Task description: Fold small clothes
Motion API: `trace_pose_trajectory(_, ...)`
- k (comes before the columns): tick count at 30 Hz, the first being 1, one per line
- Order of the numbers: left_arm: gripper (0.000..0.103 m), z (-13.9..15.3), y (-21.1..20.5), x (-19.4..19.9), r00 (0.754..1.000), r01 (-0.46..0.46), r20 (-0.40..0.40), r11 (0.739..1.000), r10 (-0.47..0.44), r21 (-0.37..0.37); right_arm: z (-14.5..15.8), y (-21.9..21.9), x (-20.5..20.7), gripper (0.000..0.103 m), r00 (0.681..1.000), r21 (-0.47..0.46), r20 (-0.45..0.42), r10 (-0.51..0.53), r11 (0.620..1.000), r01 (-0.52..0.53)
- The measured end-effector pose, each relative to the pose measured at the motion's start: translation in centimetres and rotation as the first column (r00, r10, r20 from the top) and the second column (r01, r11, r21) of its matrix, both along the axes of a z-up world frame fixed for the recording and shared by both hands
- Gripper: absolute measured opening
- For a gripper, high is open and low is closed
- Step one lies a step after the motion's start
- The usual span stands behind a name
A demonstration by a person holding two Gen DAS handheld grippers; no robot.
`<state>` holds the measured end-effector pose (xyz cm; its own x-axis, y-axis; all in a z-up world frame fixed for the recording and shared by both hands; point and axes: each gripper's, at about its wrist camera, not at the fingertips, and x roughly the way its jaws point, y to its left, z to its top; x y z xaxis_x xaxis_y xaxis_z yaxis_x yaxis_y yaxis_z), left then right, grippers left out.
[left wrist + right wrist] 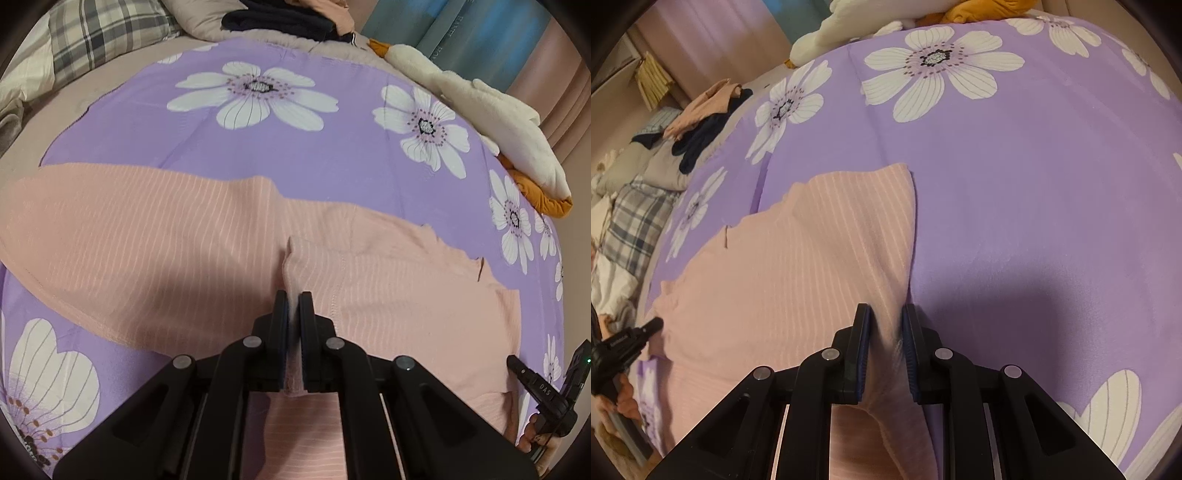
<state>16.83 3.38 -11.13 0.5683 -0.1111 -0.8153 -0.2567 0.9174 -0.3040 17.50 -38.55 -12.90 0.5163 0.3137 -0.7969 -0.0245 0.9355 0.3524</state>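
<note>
A pink ribbed garment (155, 236) lies spread on a purple bedsheet with white flowers (258, 140). My left gripper (294, 299) is shut on a folded edge of the pink garment, with fabric pinched between the pads. In the right wrist view the same garment (798, 266) lies left of centre. My right gripper (885, 314) is shut on its near right edge, and the fabric bunches between the fingers. The right gripper shows at the lower right of the left wrist view (543, 387). The left gripper shows at the left edge of the right wrist view (624, 343).
A white and orange plush toy (491, 122) lies along the bed's far right side. A pile of dark and pink clothes (291, 18) sits at the head of the bed beside a plaid pillow (107, 33). The pile also shows in the right wrist view (709, 114).
</note>
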Motion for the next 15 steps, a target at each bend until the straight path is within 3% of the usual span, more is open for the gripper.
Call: trace_pose_trajectory(15, 0.008, -1.8, 0.7, 0.1, 1.0, 0.014, -0.024, 0.999, -0.015, -0.03, 0.1, 0.5, -0.1, 0.019, 1.0, -0.046, 0.005, 0.004, 0.999, -0.003)
